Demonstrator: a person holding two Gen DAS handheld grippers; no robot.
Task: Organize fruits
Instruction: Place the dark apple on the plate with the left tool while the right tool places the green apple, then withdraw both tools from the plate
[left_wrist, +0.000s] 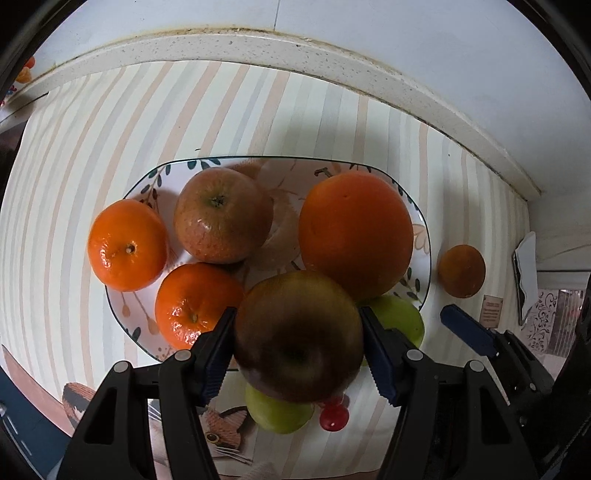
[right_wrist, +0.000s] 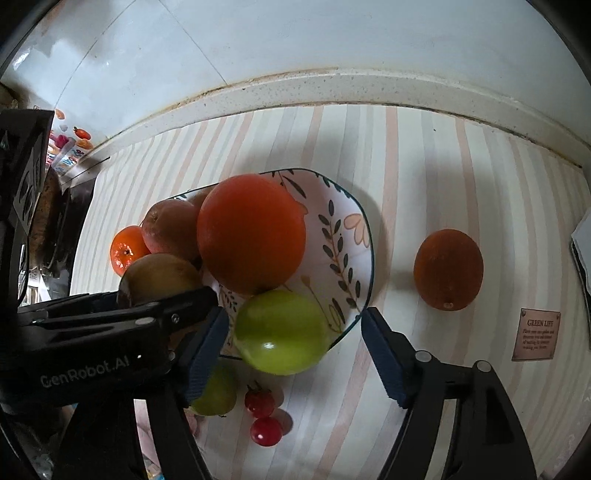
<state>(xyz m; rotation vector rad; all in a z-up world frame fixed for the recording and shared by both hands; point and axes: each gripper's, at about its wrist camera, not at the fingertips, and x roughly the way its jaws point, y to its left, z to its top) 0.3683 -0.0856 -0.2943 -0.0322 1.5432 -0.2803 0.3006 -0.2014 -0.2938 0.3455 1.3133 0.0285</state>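
Note:
My left gripper (left_wrist: 297, 343) is shut on a dark brownish apple (left_wrist: 297, 336) and holds it above the near edge of the floral plate (left_wrist: 147, 184). The plate holds a big orange (left_wrist: 354, 232), a reddish apple (left_wrist: 221, 214) and two mandarins (left_wrist: 127, 245). My right gripper (right_wrist: 293, 350) is open around a green apple (right_wrist: 282, 332) that rests at the plate's near rim (right_wrist: 364, 266). The left gripper and its apple (right_wrist: 159, 277) show at the left of the right wrist view. A second green apple (right_wrist: 218, 395) and two cherry tomatoes (right_wrist: 260, 402) lie on the cloth in front.
A small dark orange (right_wrist: 448, 269) lies alone on the striped cloth, right of the plate. The counter's raised stone edge (left_wrist: 258, 44) and white wall run behind. A small "Green Life" label (right_wrist: 535, 334) is at the right.

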